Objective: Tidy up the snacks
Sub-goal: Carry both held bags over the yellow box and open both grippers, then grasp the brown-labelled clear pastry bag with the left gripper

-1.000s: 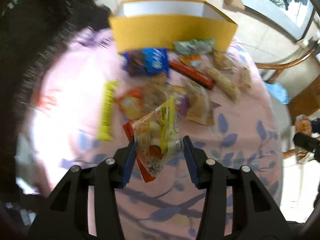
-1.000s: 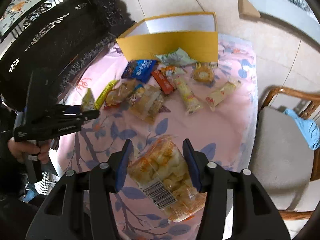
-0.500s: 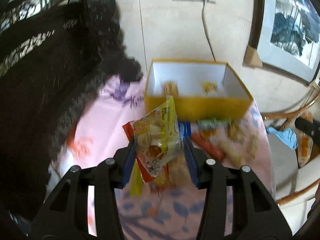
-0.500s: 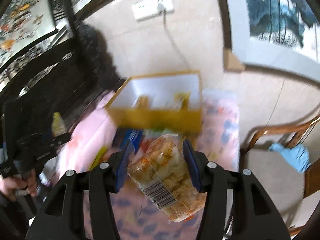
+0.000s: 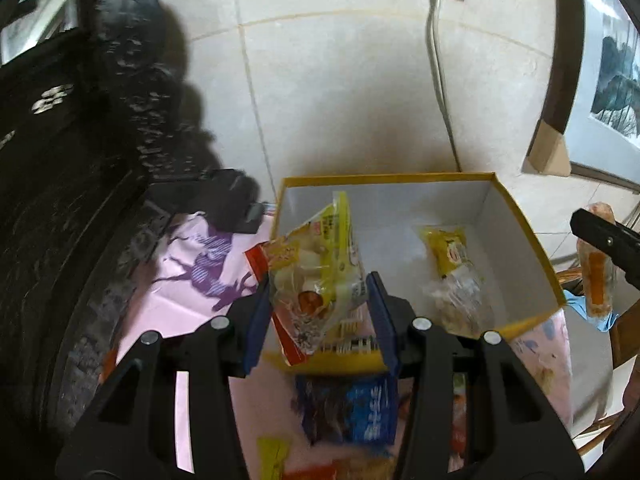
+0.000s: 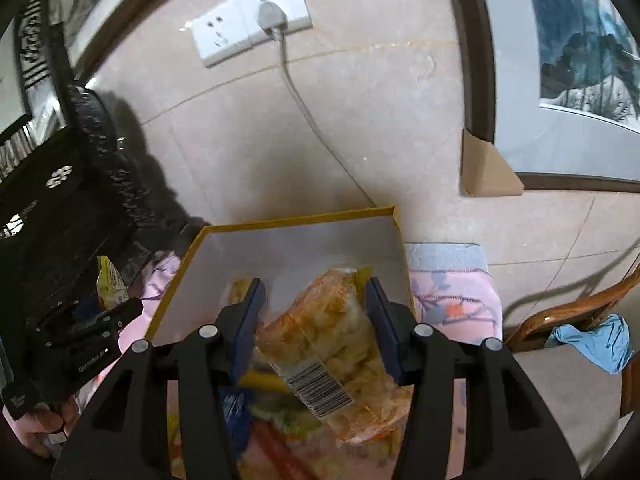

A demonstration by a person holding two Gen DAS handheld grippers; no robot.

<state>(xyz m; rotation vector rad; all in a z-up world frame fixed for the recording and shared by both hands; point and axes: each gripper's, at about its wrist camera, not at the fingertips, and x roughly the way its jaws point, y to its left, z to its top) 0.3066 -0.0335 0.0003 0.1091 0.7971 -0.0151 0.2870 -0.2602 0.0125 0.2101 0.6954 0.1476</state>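
Observation:
My left gripper [image 5: 318,312] is shut on a yellow snack bag [image 5: 320,276] and holds it over the near left part of the open yellow box [image 5: 532,240]. A yellow-topped clear snack pack [image 5: 454,264] lies inside the box. My right gripper [image 6: 314,320] is shut on an orange puffed-snack bag [image 6: 332,344] with a barcode, held over the near edge of the same box [image 6: 192,252]. The right gripper and its bag show at the right edge of the left wrist view [image 5: 596,268].
The box stands on a pink flowered tablecloth [image 5: 180,296] against a tiled wall with a socket [image 6: 250,16]. A blue snack pack [image 5: 352,408] and other packs lie in front of the box. A dark carved cabinet [image 5: 48,200] is left; a wooden chair [image 6: 560,312] with blue cloth is right.
Both grippers have risen and moved forward from the snack pile to the box, each still holding its bag. The box now fills the middle of both views.

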